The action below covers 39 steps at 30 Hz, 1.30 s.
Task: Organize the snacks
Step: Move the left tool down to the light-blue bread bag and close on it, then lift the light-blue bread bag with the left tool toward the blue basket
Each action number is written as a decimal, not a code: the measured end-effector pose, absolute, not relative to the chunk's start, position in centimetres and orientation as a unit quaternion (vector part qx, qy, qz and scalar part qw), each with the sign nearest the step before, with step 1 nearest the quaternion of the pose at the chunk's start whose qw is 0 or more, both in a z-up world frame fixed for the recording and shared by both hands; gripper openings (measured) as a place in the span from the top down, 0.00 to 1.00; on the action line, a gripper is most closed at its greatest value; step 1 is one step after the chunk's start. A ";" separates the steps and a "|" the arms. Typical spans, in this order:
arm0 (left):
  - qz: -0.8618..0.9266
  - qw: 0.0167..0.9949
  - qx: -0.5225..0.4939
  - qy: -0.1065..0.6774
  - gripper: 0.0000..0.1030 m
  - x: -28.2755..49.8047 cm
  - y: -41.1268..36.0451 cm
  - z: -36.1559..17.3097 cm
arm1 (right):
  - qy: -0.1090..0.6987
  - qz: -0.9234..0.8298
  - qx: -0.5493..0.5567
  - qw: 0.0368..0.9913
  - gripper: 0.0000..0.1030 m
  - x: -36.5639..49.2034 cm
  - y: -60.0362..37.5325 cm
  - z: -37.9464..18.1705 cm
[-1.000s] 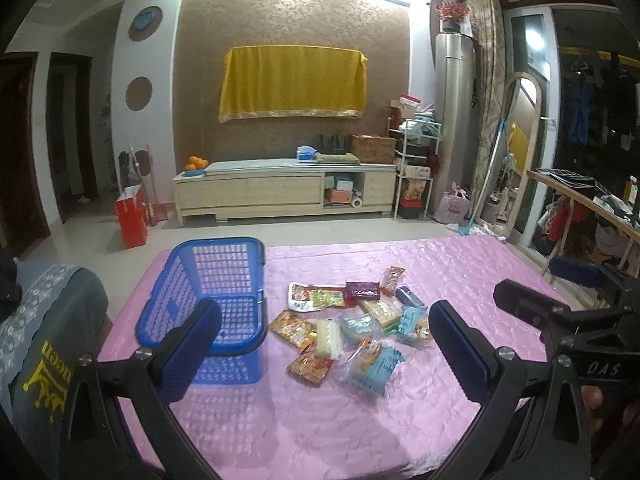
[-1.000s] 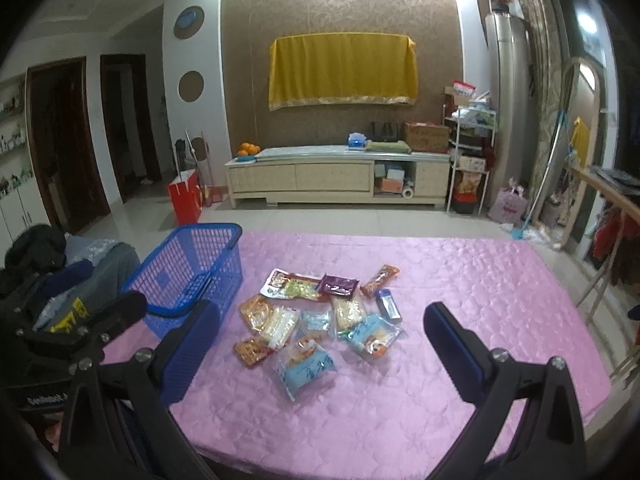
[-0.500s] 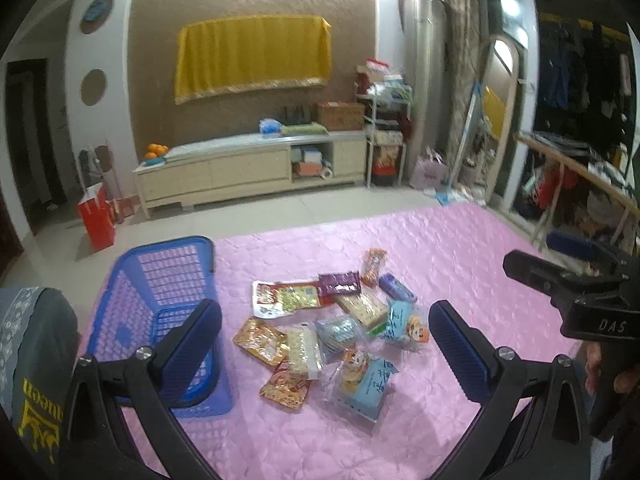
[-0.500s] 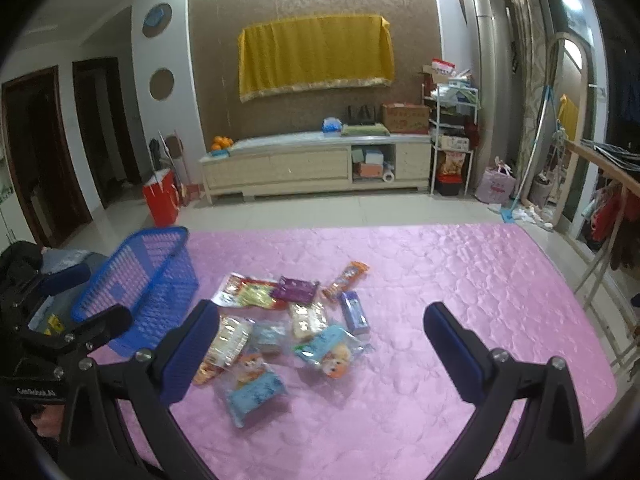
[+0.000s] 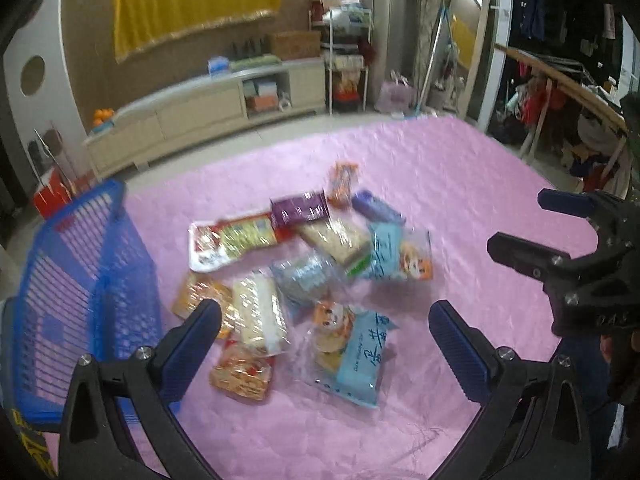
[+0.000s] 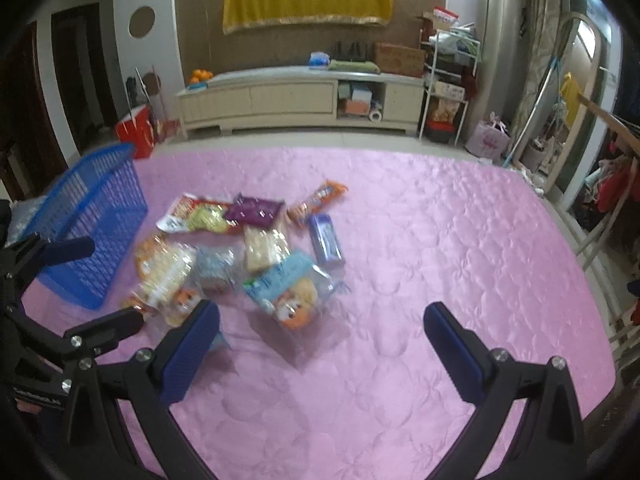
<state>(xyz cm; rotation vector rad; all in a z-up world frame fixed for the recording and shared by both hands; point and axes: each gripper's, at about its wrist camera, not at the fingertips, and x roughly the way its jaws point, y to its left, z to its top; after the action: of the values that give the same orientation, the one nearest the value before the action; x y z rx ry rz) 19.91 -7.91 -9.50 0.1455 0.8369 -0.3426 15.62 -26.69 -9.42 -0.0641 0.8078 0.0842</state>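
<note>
Several snack packets lie in a loose pile (image 5: 304, 276) on the pink quilted table (image 5: 460, 208); the pile also shows in the right wrist view (image 6: 248, 256). A blue plastic basket (image 5: 80, 292) stands left of the pile, seen too in the right wrist view (image 6: 92, 224). My left gripper (image 5: 326, 332) is open and empty, hovering over the near packets, with a light blue cartoon packet (image 5: 352, 356) between its fingers. My right gripper (image 6: 322, 336) is open and empty, just right of the pile; it shows at the right in the left wrist view (image 5: 560, 232).
A long cream TV cabinet (image 6: 296, 96) stands against the far wall past the table. A red bag (image 6: 134, 132) sits on the floor behind the basket. A shelf rack (image 6: 444, 84) and a clothes rail (image 5: 560, 92) are to the right.
Both grippers have moved forward and down toward the snack pile, which now looks larger. Both stayed open and empty. The views are a little blurred from motion.
</note>
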 end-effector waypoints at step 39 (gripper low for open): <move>-0.153 0.866 0.056 0.473 0.36 22.5 -8.0 -15.1 | 0.449 0.092 -0.058 0.887 0.00 19.8 -26.1 -14.1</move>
<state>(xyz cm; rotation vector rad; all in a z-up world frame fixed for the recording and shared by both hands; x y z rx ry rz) 22.48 -7.98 -15.05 0.1176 0.9897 -0.3209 19.78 -26.14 -14.09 -0.1202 0.9328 0.1921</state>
